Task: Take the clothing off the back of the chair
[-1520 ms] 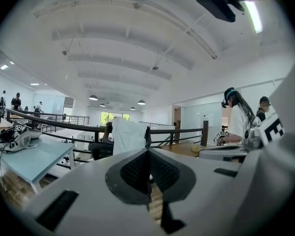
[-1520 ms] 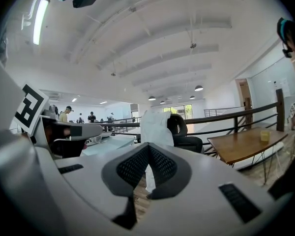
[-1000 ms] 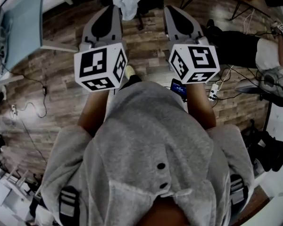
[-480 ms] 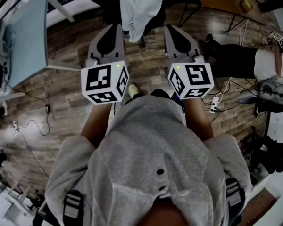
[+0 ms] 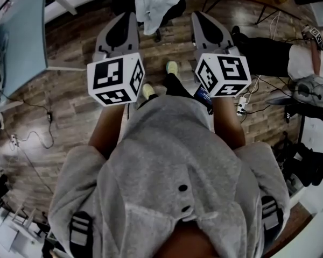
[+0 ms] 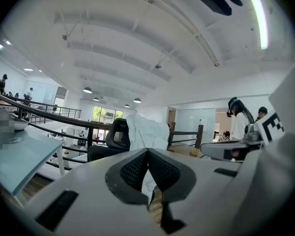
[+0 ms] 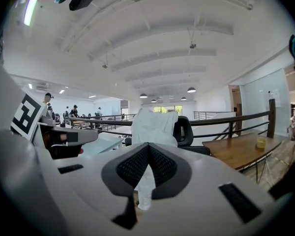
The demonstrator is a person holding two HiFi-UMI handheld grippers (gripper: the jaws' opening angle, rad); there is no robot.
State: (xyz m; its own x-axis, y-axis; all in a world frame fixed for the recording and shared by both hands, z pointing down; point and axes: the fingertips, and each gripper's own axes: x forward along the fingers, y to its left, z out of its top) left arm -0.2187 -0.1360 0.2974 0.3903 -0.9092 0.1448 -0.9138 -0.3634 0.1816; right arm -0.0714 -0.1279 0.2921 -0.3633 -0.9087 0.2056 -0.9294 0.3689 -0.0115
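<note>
walking up on the black office chair (image 7: 189, 130), white garment (image 7: 155, 124) now drawing nearer than a second ago; left gripper (image 6: 148, 150) and right gripper (image 7: 147, 144) both riding closed, empty, reach pending.

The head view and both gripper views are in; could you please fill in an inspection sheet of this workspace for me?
Surface: wooden floor.
Job's things: white garment draped over the back of the black chair, untouched.
Clutter: yellow cup on the wooden table; dark bag on the floor at the right.
Grippers: left gripper and right gripper both shut and empty, pointed at the garment, apart from it.
Cables: cable trailing over the floor at the left; power strip at the right.
Surroundings: pale table at the left, railing behind the chair, people in the distance.
</note>
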